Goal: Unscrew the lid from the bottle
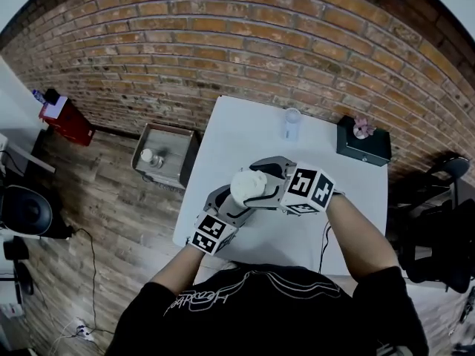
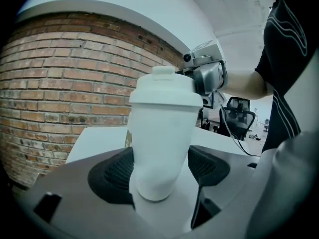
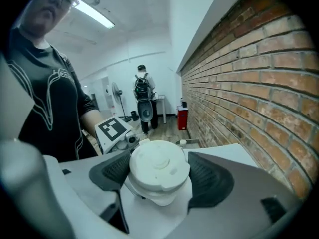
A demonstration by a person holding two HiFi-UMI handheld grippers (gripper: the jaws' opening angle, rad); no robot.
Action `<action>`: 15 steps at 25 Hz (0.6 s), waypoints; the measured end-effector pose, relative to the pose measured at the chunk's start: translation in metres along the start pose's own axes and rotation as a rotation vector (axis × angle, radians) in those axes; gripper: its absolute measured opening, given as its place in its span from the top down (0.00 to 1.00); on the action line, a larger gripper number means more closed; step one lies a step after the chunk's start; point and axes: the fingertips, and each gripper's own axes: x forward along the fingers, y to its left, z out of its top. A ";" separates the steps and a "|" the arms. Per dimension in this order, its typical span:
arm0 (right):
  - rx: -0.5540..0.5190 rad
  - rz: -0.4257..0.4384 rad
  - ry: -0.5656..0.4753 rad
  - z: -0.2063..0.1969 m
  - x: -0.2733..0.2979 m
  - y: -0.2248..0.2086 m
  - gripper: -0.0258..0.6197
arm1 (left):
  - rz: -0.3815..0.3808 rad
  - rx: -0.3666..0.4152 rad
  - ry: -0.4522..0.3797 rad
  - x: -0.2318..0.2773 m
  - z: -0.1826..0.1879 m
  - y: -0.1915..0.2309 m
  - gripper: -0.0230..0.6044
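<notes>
Head view: a person stands at the near edge of a white table (image 1: 349, 221), w/ a brick wall (image 1: 223, 35) on the far side. Both grippers meet above the table's near-left part, holding a white bottle (image 2: 162, 143) btw them, off the surface.

L gripper (image 2: 159, 171): jaws part-way closed, dark ribbed pads pressing the bottle's lower body from both sides. The bottle stands roughly upright in it, narrow end near the camera and widening toward the top.

R gripper (image 3: 159, 176): jaws set wide but closed round the lid (image 3: 159, 166), pads meeting its rim left and right. It looks onto the lid's flat top, which has a small cap at its far edge. The lid is on the bottle, not yet off.

Handling, as a judgement: prob. smooth stiff plastic, light, contents not visible. The tapered glossy body could slip or spin in the pads, so the L grip needs firm, even pressure low on the body, w/out crushing the wall. Best hold for turning is the lid's outer rim, square across its widest part, clear of the small cap.
</notes>
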 end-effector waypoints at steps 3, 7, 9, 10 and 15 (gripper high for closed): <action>-0.080 0.108 0.037 0.000 0.000 0.002 0.41 | 0.001 0.004 0.004 0.000 0.000 0.000 0.39; -0.163 0.220 0.077 0.001 0.002 0.006 0.40 | -0.001 0.003 0.007 -0.001 0.000 0.000 0.39; -0.198 0.263 0.092 0.001 0.002 0.007 0.40 | -0.002 0.002 0.011 0.000 0.000 0.000 0.39; -0.215 0.286 0.097 0.001 0.002 0.007 0.40 | -0.002 0.002 0.015 0.000 0.000 0.000 0.39; -0.250 0.377 0.108 0.001 0.003 0.010 0.40 | -0.008 -0.002 0.037 -0.001 -0.001 -0.001 0.39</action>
